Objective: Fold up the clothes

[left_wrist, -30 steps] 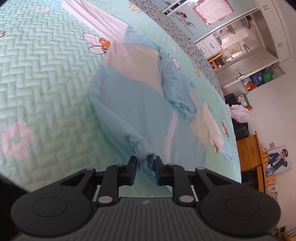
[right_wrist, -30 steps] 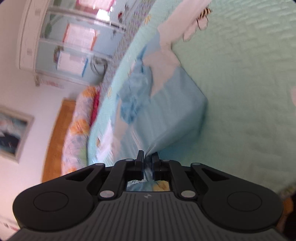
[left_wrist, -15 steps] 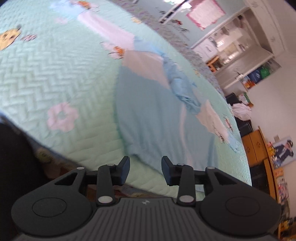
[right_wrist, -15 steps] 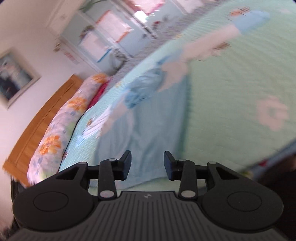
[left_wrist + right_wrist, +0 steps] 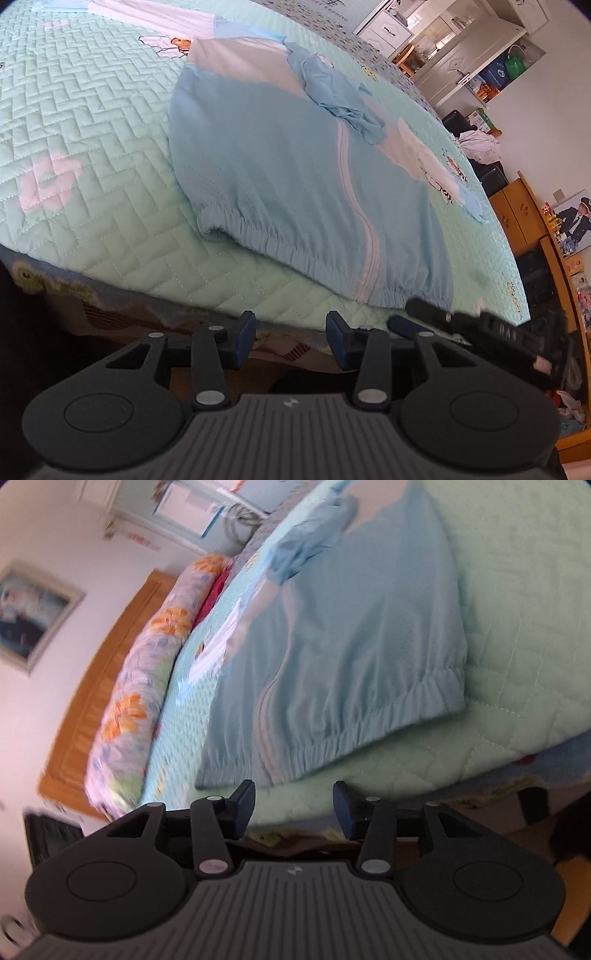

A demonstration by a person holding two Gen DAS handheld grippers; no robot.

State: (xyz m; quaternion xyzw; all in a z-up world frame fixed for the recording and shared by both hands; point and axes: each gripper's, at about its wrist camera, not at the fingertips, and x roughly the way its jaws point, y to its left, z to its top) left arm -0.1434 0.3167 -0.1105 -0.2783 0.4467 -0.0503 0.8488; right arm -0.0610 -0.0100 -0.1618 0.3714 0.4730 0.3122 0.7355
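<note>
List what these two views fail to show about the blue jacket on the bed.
- Left wrist view: jacket hem corner, behind the right claw.
- Right wrist view: jacket collar end, blurred and cut off by the top edge.
- Both views: jacket's underside, against the quilt.

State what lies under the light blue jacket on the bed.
The light blue jacket lies flat on a mint-green quilted bedspread, which shows all around it. Whatever part of the quilt's pattern sits beneath the jacket is covered.
</note>
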